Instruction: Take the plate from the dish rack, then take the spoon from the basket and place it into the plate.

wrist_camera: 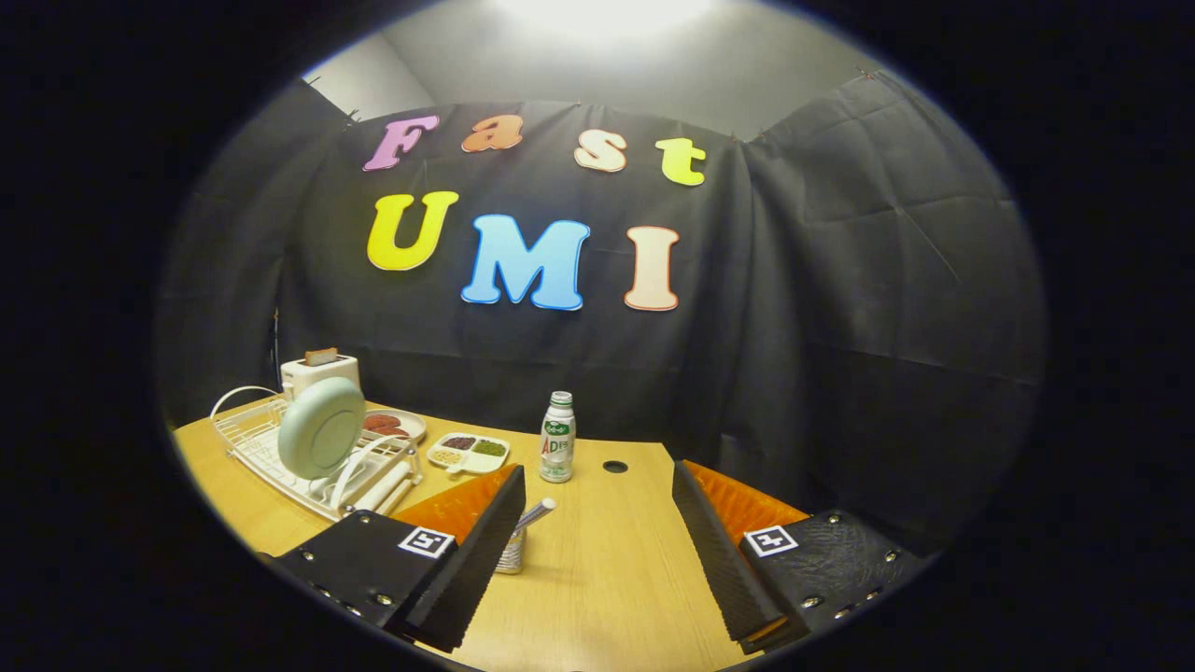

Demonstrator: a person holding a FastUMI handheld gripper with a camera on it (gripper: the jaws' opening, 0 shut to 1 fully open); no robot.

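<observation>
a pale wooden bench (597, 560) stands before a black cloth wall. the jaws (597, 546) of the gripper hang wide apart over the bench, holding nothing. the round pale-green plate (321, 427) stands on edge in the white wire dish rack (280, 462), beyond and to the left of the left jaw, well apart from it. the metal spoon (534, 513) leans handle-up in a small metal mesh basket (511, 553), just beside the left jaw's inner face and partly hidden by it. behind the rack sits a white toaster (319, 373) with a slice in its slot. near the rack lie a round plate with reddish food (392, 425) and a white divided tray (469, 452) of dark, green and yellow bits. a white bottle with a green label (557, 439) stands upright ahead of the jaws.
</observation>
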